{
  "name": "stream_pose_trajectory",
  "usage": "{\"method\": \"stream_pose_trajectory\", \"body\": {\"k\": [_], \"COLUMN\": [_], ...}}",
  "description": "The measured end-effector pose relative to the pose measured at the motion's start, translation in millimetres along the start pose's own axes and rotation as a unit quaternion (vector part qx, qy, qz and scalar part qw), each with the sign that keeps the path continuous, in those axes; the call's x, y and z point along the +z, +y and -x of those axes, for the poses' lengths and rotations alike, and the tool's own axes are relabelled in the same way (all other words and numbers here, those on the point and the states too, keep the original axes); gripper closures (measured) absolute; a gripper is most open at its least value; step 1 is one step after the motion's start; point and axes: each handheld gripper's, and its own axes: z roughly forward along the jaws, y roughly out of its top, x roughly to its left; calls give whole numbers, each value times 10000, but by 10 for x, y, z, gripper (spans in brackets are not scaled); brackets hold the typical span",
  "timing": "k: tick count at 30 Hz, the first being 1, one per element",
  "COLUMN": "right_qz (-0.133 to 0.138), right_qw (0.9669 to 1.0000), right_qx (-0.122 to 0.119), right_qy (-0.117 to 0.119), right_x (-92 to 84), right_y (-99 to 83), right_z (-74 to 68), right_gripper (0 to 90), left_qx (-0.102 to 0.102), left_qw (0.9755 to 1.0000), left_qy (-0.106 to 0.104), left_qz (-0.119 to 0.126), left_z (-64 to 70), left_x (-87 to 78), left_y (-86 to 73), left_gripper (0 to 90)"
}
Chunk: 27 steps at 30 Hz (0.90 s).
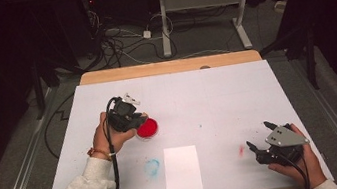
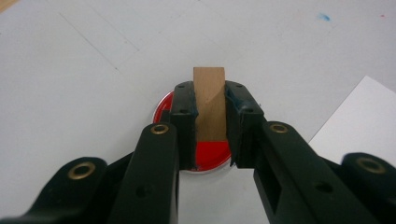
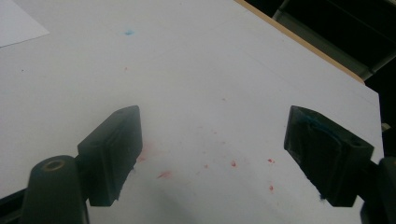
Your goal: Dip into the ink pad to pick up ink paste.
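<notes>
Two claws: mine, one in each hand.
Left claw (image 2: 210, 135): clamped on my wooden block (image 2: 209, 100), left of centre in the high view.
Block's lower end: red, over the red dish (image 1: 147, 128).
Right claw (image 3: 212, 154): spread wide, nothing between, lower right.
White paper (image 1: 182, 171): bottom centre, on the table (image 1: 217, 97).

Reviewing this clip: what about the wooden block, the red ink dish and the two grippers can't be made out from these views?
- Wooden block: its lower end, hidden by the left gripper jaws in the left gripper view; whether it touches the ink is unclear.
- Red dish: its near rim, covered by the jaws in the left gripper view.
- Block face: too small in the high view.
- Right gripper: body cut off by the bottom edge.
</notes>
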Motion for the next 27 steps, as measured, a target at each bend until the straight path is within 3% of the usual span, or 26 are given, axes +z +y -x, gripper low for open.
{"method": "stream_pose_trajectory", "body": {"k": [11,19,27], "right_qz": [12,0,20], "right_qw": [10000,10000,10000], "right_qx": [24,4,13], "right_qy": [-26,-9,-10], "right_x": [-3,-1,1], "right_y": [-2,-2,5], "right_z": [7,-1,-11], "right_gripper": [196,195,196], "left_qx": [25,39,-107], "left_qw": [9991,9974,9974], "left_qy": [-135,-122,-182], "left_qz": [-391,-707,-684], "left_z": [-30,-27,-49], "left_x": [281,436,461], "left_y": [-43,-63,-70], "left_gripper": [739,739,740]}}
